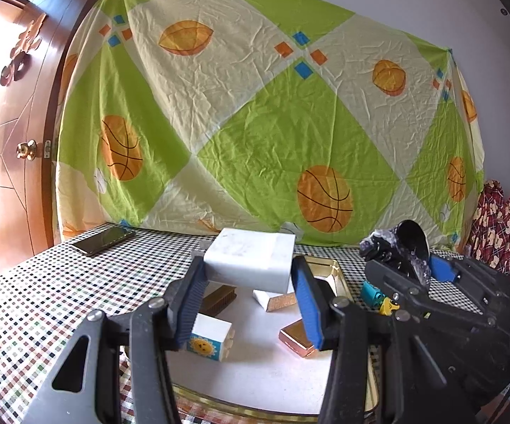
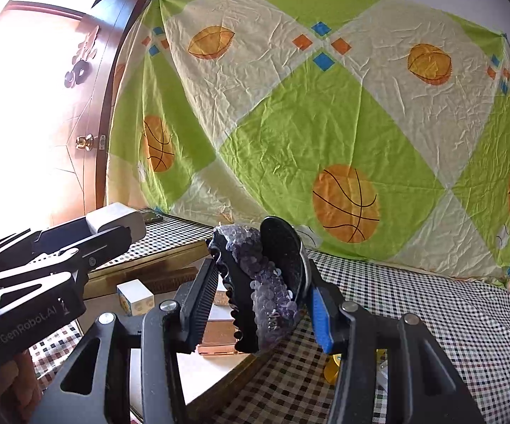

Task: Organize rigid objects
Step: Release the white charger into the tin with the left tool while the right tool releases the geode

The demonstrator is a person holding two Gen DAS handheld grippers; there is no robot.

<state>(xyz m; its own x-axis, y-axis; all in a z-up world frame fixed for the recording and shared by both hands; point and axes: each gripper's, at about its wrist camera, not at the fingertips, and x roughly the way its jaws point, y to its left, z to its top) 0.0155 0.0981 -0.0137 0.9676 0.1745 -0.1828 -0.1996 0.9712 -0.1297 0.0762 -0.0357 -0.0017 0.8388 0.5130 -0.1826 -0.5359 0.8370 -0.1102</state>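
My left gripper [image 1: 248, 268] is shut on a white rectangular block [image 1: 251, 254] and holds it above a gold-rimmed tray [image 1: 329, 265] with a white floor. In the tray lie a white brick with a sun picture [image 1: 209, 341], a brown ridged block [image 1: 219, 298], a white wedge with a cork-like face [image 1: 276, 300] and a copper-coloured block [image 1: 295, 337]. My right gripper [image 2: 260, 268] is shut on a black, shoe-like thing covered in purple sequins [image 2: 272, 289], held just right of the tray. The left gripper [image 2: 113, 226] and its white block [image 2: 117, 217] also show in the right wrist view.
A checked cloth [image 1: 43, 300] covers the table. A dark phone [image 1: 103, 240] lies at the back left. Teal and yellow toy bricks [image 1: 378, 295] sit right of the tray, and a yellow object [image 2: 332, 371] lies under my right gripper. A patterned sheet [image 1: 255, 106] hangs behind; a wooden door [image 1: 11, 141] stands left.
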